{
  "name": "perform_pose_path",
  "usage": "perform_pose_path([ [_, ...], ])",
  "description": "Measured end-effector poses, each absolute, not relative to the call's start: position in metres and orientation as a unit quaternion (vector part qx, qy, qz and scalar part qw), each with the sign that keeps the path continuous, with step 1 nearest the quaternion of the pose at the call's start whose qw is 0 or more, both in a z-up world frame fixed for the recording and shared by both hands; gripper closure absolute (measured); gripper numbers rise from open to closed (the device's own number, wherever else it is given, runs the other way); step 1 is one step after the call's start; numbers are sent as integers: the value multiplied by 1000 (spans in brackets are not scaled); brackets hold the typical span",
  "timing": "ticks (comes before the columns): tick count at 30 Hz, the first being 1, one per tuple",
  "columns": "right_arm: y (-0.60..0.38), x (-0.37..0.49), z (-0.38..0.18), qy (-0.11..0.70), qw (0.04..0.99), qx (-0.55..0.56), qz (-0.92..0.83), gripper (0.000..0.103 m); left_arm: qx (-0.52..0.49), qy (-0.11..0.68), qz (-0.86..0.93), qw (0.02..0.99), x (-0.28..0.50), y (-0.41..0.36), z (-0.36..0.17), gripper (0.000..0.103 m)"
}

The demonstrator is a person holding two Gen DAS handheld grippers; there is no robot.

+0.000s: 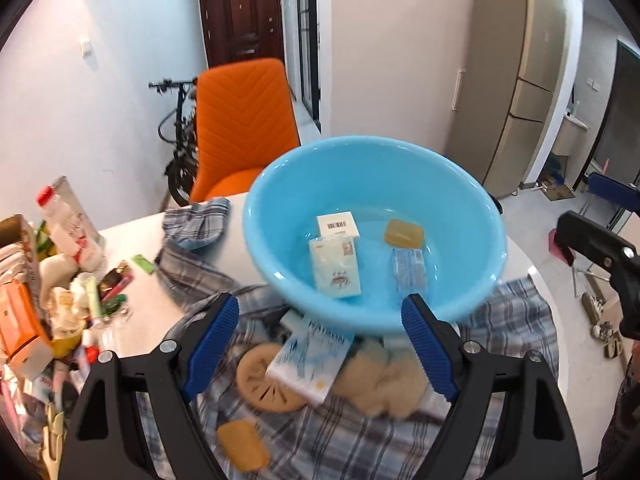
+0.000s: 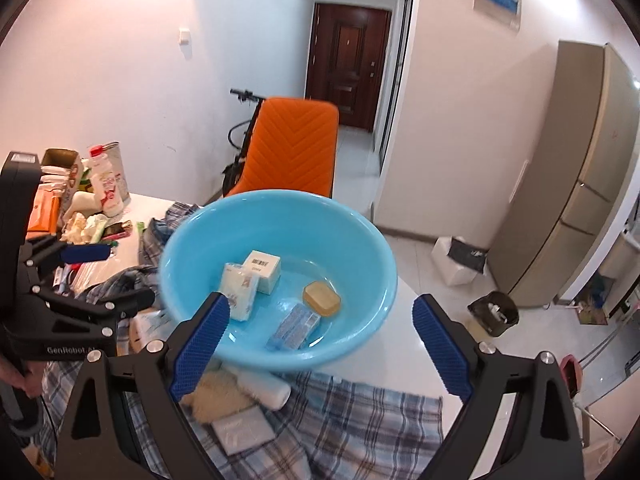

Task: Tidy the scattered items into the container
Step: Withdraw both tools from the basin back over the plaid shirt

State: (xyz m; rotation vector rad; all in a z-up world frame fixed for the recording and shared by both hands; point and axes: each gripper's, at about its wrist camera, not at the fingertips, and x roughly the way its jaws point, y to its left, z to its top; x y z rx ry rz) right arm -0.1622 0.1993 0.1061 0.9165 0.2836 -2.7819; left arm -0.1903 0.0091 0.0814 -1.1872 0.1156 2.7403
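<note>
Basically, blue basin [image 1: 372, 184] is sitting on the plaid cloth [image 1: 516, 312], already holding two white boxes, a soap bar and a blue packet. Leftovers are lying on the near side of the basin: white-blue box [image 1: 308, 360] with its long axis running toward the basin, round tan disc [image 1: 260, 384] touching it. Left gripper [image 1: 320, 344] is hovering right over that box, jaws wide, nothing held. Right gripper [image 2: 320, 344] is also gaping empty, over the basin's near rim, so left is nearer.

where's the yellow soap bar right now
In both wrist views the yellow soap bar lies inside the blue basin, on its right side, just behind the blue wrapped packet.
</note>
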Motion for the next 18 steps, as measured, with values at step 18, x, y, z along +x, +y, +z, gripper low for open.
perform_pose_path([
  [18,171,-2,53,89,86,281,-952,0,-383,44,922,45,-57,-18,45,0],
])
